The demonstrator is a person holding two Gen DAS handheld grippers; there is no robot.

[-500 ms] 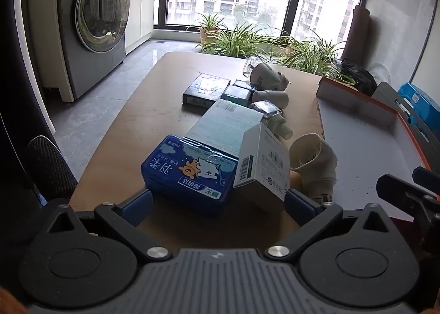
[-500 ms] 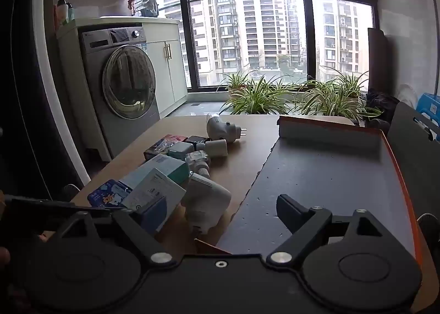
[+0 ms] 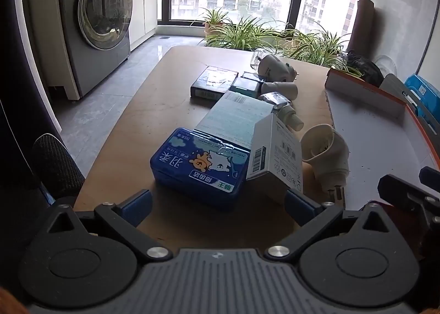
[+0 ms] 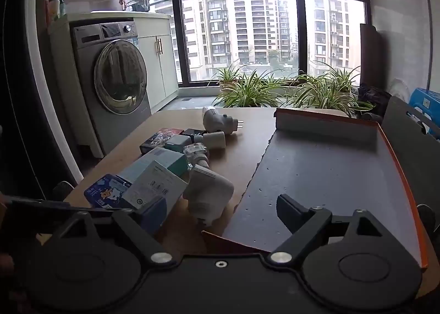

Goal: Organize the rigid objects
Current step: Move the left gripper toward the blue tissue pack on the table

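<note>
The left claw (image 3: 218, 199) is spread wide and grasps nothing, low over the near edge of the wooden bench (image 3: 143, 127), with the flat blue rectangular tin (image 3: 199, 166) and the tilted white cardboard box (image 3: 276, 155) lying just beyond its blue fingertips (image 3: 137, 202). To their right a white plastic plug adapter (image 3: 327, 153) lies beside the orange-rimmed grey tray (image 4: 324, 173). The right claw (image 4: 217, 212) is likewise released, poised over the tray's near left corner.
</note>
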